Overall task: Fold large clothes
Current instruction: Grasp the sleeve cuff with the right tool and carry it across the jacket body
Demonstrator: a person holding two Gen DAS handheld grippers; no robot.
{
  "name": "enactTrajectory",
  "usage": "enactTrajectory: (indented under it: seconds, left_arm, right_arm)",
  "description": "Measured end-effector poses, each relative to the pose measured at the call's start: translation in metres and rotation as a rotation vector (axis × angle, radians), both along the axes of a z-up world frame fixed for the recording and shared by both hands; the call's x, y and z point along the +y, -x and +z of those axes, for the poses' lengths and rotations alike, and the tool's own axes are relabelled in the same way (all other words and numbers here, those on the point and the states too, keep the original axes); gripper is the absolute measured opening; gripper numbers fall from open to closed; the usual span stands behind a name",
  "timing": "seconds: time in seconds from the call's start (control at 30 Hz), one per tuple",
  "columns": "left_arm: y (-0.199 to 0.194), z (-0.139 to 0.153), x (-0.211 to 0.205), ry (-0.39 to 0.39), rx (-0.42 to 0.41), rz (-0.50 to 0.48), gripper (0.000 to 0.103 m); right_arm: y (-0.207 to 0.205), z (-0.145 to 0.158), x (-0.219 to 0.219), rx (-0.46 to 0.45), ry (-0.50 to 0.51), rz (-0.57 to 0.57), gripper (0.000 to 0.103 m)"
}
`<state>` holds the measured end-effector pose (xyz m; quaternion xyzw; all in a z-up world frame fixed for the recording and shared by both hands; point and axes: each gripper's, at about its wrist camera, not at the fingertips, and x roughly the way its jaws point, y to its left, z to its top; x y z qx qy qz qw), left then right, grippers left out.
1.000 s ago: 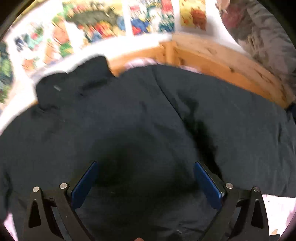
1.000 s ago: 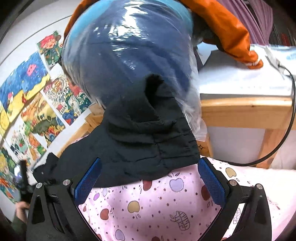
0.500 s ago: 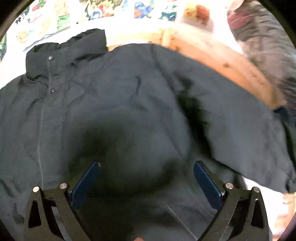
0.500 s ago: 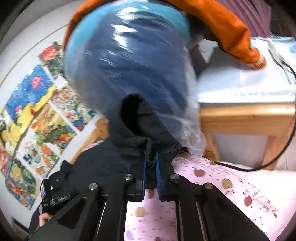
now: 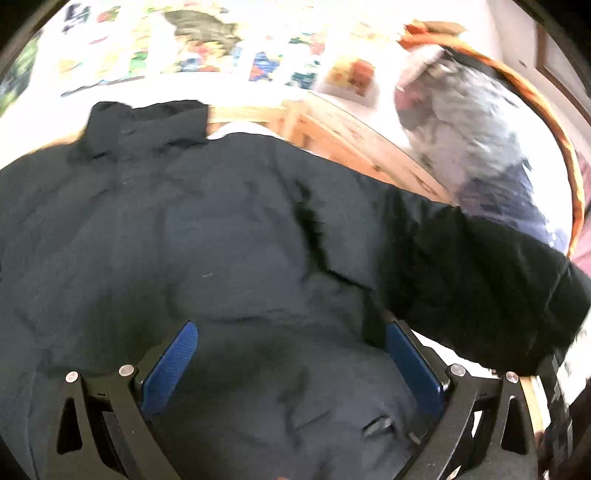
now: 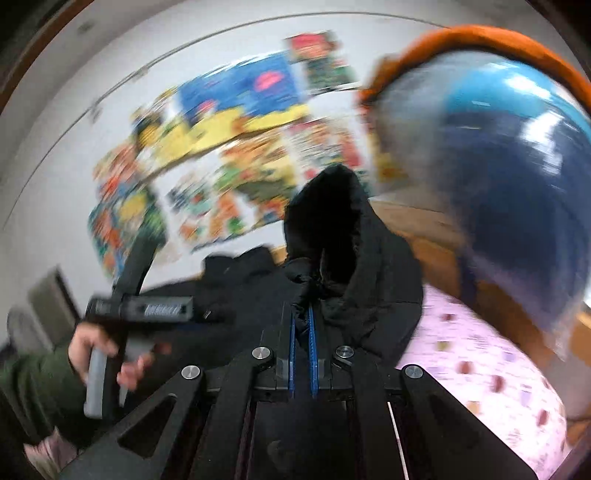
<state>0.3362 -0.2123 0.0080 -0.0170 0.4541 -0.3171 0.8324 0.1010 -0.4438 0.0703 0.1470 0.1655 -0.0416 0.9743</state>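
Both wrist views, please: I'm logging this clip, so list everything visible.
Jacket: one, black, spread on the bed; cuff lifted.
Bedsheet: one, pink, patterned, beneath it.
Bed frame: one, wooden, behind the jacket.
Bagged bedding: one, blue in clear plastic, far end.
Orange garment: one, over the bag.
Drawings: many, colourful, on the wall.
Left gripper: open, over the jacket.
Right gripper: shut on the cuff.
Hand: one, green sleeve.

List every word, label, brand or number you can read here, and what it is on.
None can be read.
Wall posters: only blurred colour.
Left hand-held gripper, seen from the right wrist: a pale marking on its body, too smeared to read.
Dark jacket: no label shows.
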Motion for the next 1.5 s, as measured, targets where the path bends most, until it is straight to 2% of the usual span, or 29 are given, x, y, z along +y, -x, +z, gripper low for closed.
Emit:
enactTrajectory:
  seconds: [0.07, 0.1, 0.17, 0.23, 0.27, 0.3, 0.53, 0.67, 0.73, 0.8, 0.93, 1.03, 1.13, 1.2, 1.23, 1.27, 1.3, 1.33, 1.37, 1.5]
  left_arm:
    - [-0.004, -0.005, 0.02, 0.036, 0.033, 0.03, 0.103]
    - [-0.006, -0.01, 0.031, 0.078, 0.06, 0.034, 0.103]
    - [-0.007, -0.018, 0.049, 0.211, 0.129, 0.031, 0.103]
    - [-0.008, -0.027, 0.058, 0.319, 0.203, 0.025, 0.103]
    - [-0.007, -0.03, 0.056, 0.36, 0.227, 0.004, 0.103]
    - [-0.005, -0.03, 0.052, 0.381, 0.227, -0.015, 0.103]
    - [0.018, -0.015, -0.013, 0.419, 0.176, -0.193, 0.103]
    - [0.03, 0.003, -0.051, 0.427, 0.158, -0.265, 0.103]
    - [0.037, 0.009, -0.069, 0.404, 0.144, -0.296, 0.103]
    - [0.044, 0.011, -0.09, 0.376, 0.131, -0.321, 0.103]
    - [0.057, 0.011, -0.131, 0.331, 0.126, -0.376, 0.103]
    - [0.069, 0.013, -0.148, 0.323, 0.107, -0.411, 0.103]
    - [0.079, 0.009, -0.159, 0.201, 0.049, -0.354, 0.102]
    - [0.078, 0.003, -0.16, 0.137, 0.057, -0.304, 0.092]
    - [0.076, -0.001, -0.16, 0.116, 0.073, -0.29, 0.071]
    - [0.075, -0.004, -0.159, 0.1, 0.081, -0.282, 0.054]
    - [0.074, -0.005, -0.159, 0.074, 0.082, -0.272, 0.046]
    - [0.072, -0.006, -0.158, 0.051, 0.08, -0.265, 0.023]
    - [0.07, -0.004, -0.154, 0.056, 0.078, -0.263, 0.011]
    - [0.054, 0.022, -0.133, 0.15, 0.12, -0.236, 0.008]
  right_arm:
    - [-0.012, 0.002, 0.024, 0.04, 0.037, 0.079, 0.007]
    - [-0.015, 0.001, 0.035, 0.07, 0.056, 0.114, 0.01]
    - [-0.024, -0.007, 0.051, 0.117, 0.07, 0.176, 0.024]
    - [-0.025, -0.018, 0.058, 0.144, 0.018, 0.241, 0.071]
    - [-0.021, -0.024, 0.059, 0.147, -0.019, 0.255, 0.079]
    - [-0.016, -0.031, 0.057, 0.152, -0.047, 0.254, 0.081]
    - [0.013, -0.072, 0.039, 0.236, -0.138, 0.261, 0.081]
    - [0.032, -0.079, 0.028, 0.195, -0.166, 0.222, 0.081]
    - [0.063, -0.076, 0.011, 0.122, -0.143, 0.135, 0.081]
    - [0.089, -0.071, -0.013, 0.085, -0.119, -0.012, 0.081]
    - [0.104, -0.074, -0.064, 0.102, -0.165, -0.231, 0.081]
    - [0.108, -0.08, -0.093, 0.139, -0.203, -0.337, 0.081]
    - [0.105, -0.082, -0.099, 0.167, -0.178, -0.361, 0.081]
    - [0.103, -0.081, -0.099, 0.166, -0.172, -0.353, 0.081]
    - [0.099, -0.081, -0.102, 0.167, -0.174, -0.35, 0.081]
    - [0.096, -0.081, -0.103, 0.166, -0.179, -0.346, 0.081]
    - [0.094, -0.081, -0.102, 0.159, -0.189, -0.339, 0.081]
    - [0.089, -0.081, -0.105, 0.155, -0.195, -0.334, 0.081]
    - [0.085, -0.079, -0.104, 0.153, -0.197, -0.331, 0.081]
    - [0.079, -0.069, -0.09, 0.125, -0.172, -0.298, 0.081]
